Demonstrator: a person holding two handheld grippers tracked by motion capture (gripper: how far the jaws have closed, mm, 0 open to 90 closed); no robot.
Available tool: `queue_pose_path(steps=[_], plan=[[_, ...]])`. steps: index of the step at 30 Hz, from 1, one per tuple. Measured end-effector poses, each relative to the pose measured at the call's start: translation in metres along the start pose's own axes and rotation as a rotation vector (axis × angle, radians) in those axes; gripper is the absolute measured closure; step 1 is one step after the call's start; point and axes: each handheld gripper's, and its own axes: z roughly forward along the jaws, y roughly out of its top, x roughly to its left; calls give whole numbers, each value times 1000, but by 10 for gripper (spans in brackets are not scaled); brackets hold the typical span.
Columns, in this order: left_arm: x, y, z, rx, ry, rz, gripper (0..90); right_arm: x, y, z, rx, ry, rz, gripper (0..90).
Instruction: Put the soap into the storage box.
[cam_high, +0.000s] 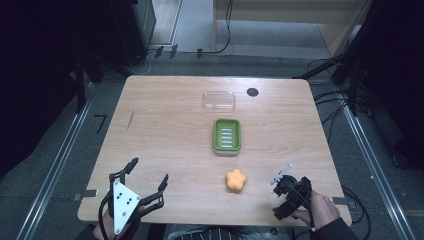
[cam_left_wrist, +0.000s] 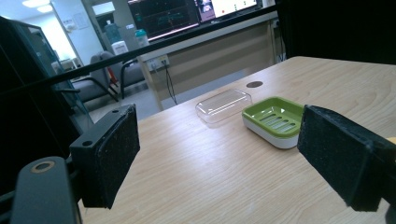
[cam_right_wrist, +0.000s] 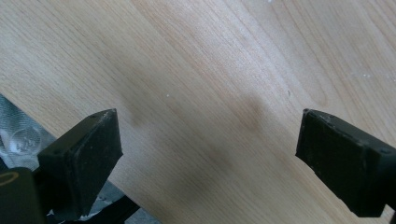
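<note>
Both tools sit spread and empty at the bench's (cam_high: 165, 100) near edge: left tool (cam_high: 150, 176), right tool (cam_high: 281, 186). Between them, the orange soap (cam_high: 236, 180) could skid if nudged. Farther off, the green dish (cam_high: 227, 135) and light clear lid (cam_high: 219, 99) might slide.

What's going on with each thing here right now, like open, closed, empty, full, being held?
Soap dish: open, empty, upright on the table.
Clear lid: off the dish, lying apart behind it.
Orange soap: loose on the table, outside the dish, not held.
Left gripper: jaws open, holding nothing.
Right gripper: jaws open, nothing between them, over bare wood.
</note>
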Motion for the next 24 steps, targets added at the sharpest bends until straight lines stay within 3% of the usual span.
queue_pose_path(steps=[19,24], plan=[[0,0,-1,11,2,9,130,7,10,1,-27,3,-49,64],[0,0,-1,10,1,7,130,5,16,-1,-58,-5,-59,58]])
